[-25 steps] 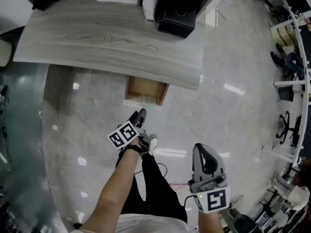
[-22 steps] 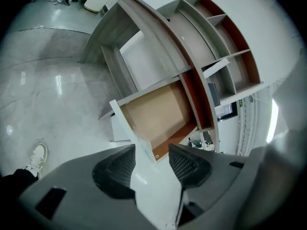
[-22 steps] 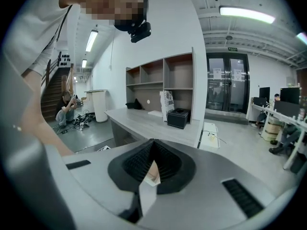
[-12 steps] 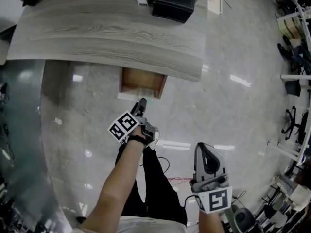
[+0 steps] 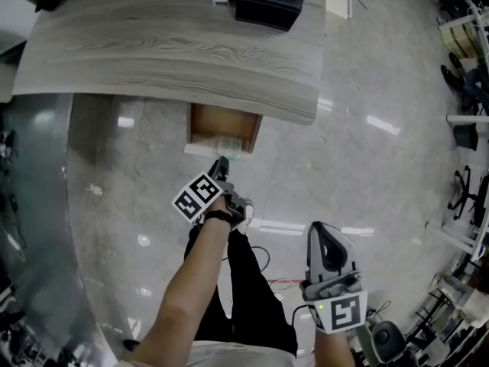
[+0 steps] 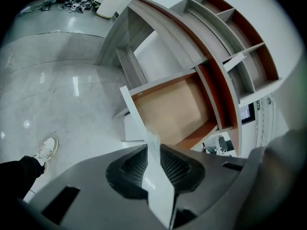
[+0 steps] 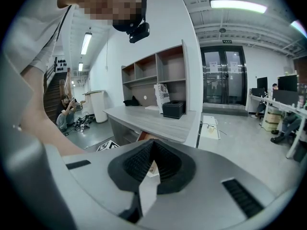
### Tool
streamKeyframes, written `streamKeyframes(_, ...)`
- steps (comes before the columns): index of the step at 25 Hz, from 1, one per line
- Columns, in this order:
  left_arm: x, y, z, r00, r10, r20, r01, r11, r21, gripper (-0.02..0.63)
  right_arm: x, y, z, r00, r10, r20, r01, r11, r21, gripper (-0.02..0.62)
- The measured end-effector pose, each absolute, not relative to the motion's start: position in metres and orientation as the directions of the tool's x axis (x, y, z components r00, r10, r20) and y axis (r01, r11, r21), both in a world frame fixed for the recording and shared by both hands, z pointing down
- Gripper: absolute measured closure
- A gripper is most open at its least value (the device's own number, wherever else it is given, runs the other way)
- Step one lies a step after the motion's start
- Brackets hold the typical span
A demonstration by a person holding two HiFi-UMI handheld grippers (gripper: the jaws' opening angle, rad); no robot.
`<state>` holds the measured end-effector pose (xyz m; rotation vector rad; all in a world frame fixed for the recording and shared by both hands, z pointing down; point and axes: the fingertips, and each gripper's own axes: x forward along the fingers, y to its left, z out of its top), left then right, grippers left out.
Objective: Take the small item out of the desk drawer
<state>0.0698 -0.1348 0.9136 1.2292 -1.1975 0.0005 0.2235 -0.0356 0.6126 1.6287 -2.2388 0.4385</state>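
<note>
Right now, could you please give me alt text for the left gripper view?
The left gripper, whose jaws have just been closing, pinches a thin white item in front of an open drawer that looks empty. A shiny floor and a shoe lie left.

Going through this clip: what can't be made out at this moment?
Left gripper view: thin white thing in the left gripper, whose jaws have just been closing on it; pads cover most, so what it is, unclear.
Head view: drawer too small to tell its contents.
Right gripper view: drawer mostly hidden behind the right gripper, jaws shut.
</note>
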Motion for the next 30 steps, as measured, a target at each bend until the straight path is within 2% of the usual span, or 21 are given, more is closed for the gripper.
streamKeyframes(4,0.069,-0.135,0.912,0.448,-0.568,0.69,-0.582,0.401,0.708,0.559,0.221,-0.033,0.616,-0.297,-0.844,0.446,-0.951,0.304,-0.057,0.574)
streamKeyframes(8,0.067,-0.135,0.909,0.452,-0.575,0.682,-0.58,0.391,0.715,0.581,0.22,-0.032,0.617,-0.3,-0.846,0.441,-0.95,0.308,-0.055,0.574)
streamKeyframes(30,0.055,-0.143,0.869,0.505,-0.673,0.54,-0.525,0.257,0.811,0.591,0.201,-0.028,0.591,-0.303,-0.859,0.412,-0.945,0.326,-0.015,0.574)
